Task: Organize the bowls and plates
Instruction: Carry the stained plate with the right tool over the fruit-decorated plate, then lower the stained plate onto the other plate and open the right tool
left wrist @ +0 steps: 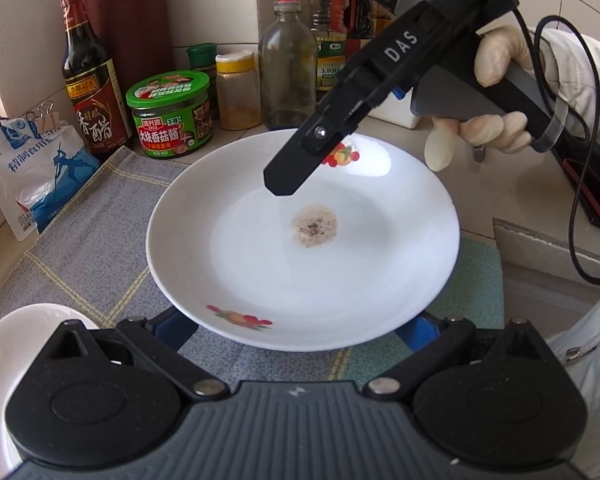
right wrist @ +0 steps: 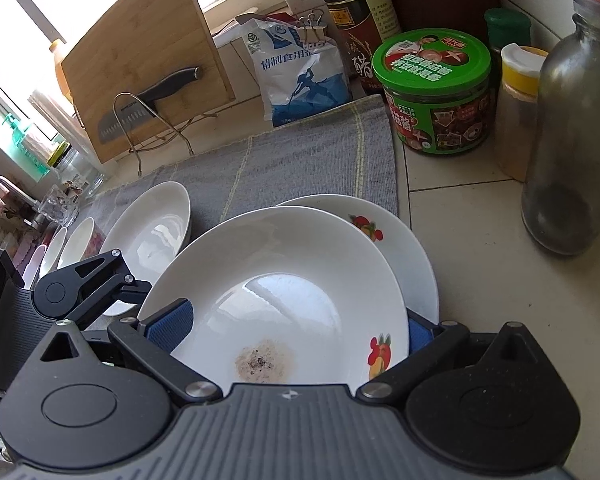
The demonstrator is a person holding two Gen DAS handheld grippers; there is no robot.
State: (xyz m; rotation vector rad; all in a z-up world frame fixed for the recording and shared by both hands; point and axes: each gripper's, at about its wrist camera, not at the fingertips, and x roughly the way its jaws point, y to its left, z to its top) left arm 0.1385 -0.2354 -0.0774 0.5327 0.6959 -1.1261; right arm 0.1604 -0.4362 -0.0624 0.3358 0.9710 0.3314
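A white plate [left wrist: 236,256] with fruit prints and a brown stain in its middle lies over the grey cloth [left wrist: 92,240]. In the right wrist view this stained plate [right wrist: 284,264] rests on a second fruit-print plate [right wrist: 412,252]. My left gripper [left wrist: 296,332] is spread wide at the near rim, and the plate hides its fingertips. My right gripper [left wrist: 286,182] reaches in from the far side, one black finger above the rim. In its own view the right gripper [right wrist: 292,328] is spread wide, the plate between its blue pads [right wrist: 168,328]. The left gripper [right wrist: 136,292] touches the plate's left rim.
A deep white bowl [right wrist: 152,224] and two small bowls [right wrist: 78,242] sit left of the plates. The same deep bowl [left wrist: 16,344] shows at bottom left. Along the wall stand a green-lidded jar [left wrist: 172,116], vinegar bottle [left wrist: 88,76], glass bottle [right wrist: 572,140], salt bag [right wrist: 300,76], and cutting board with knife [right wrist: 148,68].
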